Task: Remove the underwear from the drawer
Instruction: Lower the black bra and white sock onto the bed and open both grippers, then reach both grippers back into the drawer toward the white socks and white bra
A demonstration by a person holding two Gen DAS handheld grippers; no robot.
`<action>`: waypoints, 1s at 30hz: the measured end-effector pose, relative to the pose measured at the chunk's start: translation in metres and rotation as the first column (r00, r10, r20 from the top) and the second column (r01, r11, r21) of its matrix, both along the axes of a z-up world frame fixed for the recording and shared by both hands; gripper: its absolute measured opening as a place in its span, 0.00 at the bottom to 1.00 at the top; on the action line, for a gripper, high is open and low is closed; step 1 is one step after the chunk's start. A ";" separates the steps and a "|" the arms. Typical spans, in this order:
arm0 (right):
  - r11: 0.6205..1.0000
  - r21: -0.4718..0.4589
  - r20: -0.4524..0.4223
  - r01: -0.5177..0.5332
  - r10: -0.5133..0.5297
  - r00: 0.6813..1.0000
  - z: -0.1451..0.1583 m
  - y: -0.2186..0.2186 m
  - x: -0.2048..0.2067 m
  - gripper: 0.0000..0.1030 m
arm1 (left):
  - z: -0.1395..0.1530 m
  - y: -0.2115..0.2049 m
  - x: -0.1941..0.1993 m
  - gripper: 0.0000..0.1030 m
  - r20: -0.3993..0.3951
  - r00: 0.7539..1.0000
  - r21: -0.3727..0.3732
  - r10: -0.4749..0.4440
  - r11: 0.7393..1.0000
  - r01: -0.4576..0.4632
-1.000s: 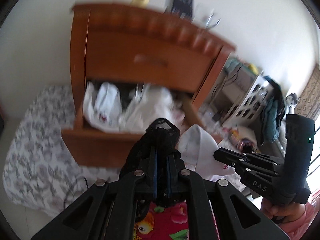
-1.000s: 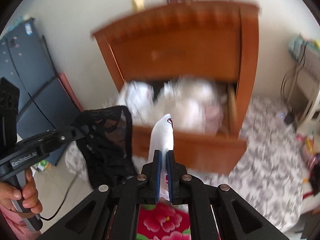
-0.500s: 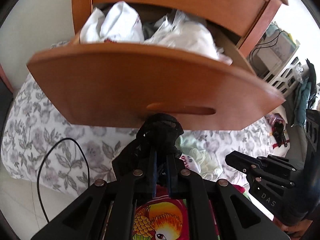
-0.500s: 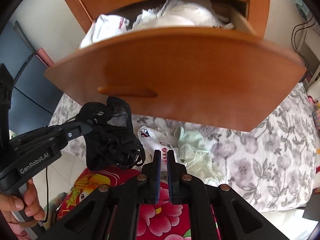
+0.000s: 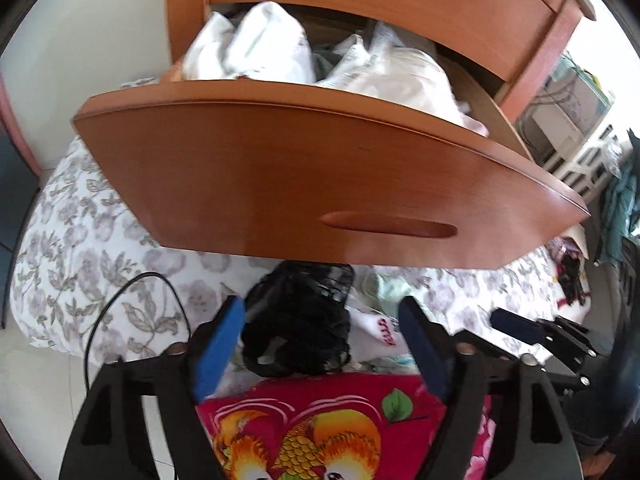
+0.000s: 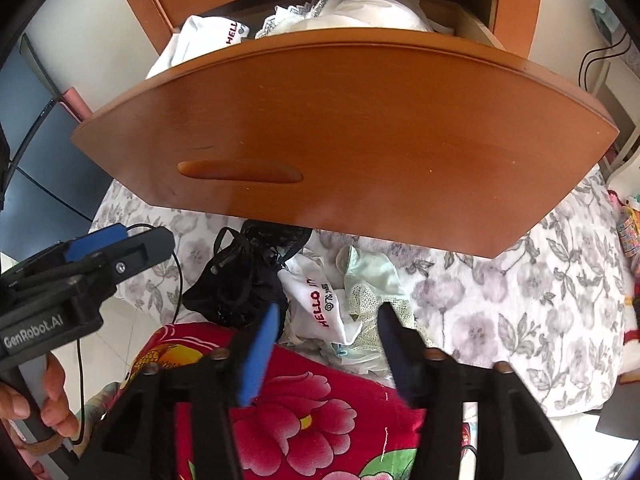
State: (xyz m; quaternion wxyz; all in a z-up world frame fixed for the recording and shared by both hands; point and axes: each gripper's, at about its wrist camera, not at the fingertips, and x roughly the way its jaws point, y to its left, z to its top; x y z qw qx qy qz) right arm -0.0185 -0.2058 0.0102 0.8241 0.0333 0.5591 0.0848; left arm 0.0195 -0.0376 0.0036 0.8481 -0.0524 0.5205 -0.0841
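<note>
Both tools hang low in front of the pulled-out drawer (image 6: pixel 344 136), and each is spread wide with nothing between its blue pads. The left hand-held gripper (image 5: pixel 320 332) frames a crumpled black lace underwear (image 5: pixel 298 320) that lies loose on the floral bedding (image 5: pixel 80 248), at about 12 o'clock from its fingertips. The right hand-held gripper (image 6: pixel 326 322) opens over a white "HELLO" underwear (image 6: pixel 320 304), with a pale green piece (image 6: pixel 372 276) just beside it at 1 o'clock. These three pieces lie in a small heap under the drawer front, so that part of the job looks done. More white garments (image 6: pixel 360 4) fill the drawer at 12 o'clock, so, as far as I can judge, several pieces are left to take out.
</note>
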 end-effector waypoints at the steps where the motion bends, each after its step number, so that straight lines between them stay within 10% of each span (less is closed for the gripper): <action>1: 1.000 -0.001 0.002 0.002 -0.002 1.000 0.000 0.000 0.000 0.64 | 0.000 0.003 0.001 0.88 0.007 1.000 0.012 0.016 1.000 -0.016; 10: 0.999 -0.007 0.022 0.051 -0.051 0.998 0.004 -0.009 0.002 1.00 | -0.001 0.023 0.004 0.97 0.062 0.994 0.089 0.095 0.991 -0.100; 30: 0.995 0.027 0.163 0.092 -0.095 0.982 0.048 -0.023 0.000 1.00 | 0.015 0.023 0.002 0.98 0.115 0.992 0.002 0.042 0.999 -0.043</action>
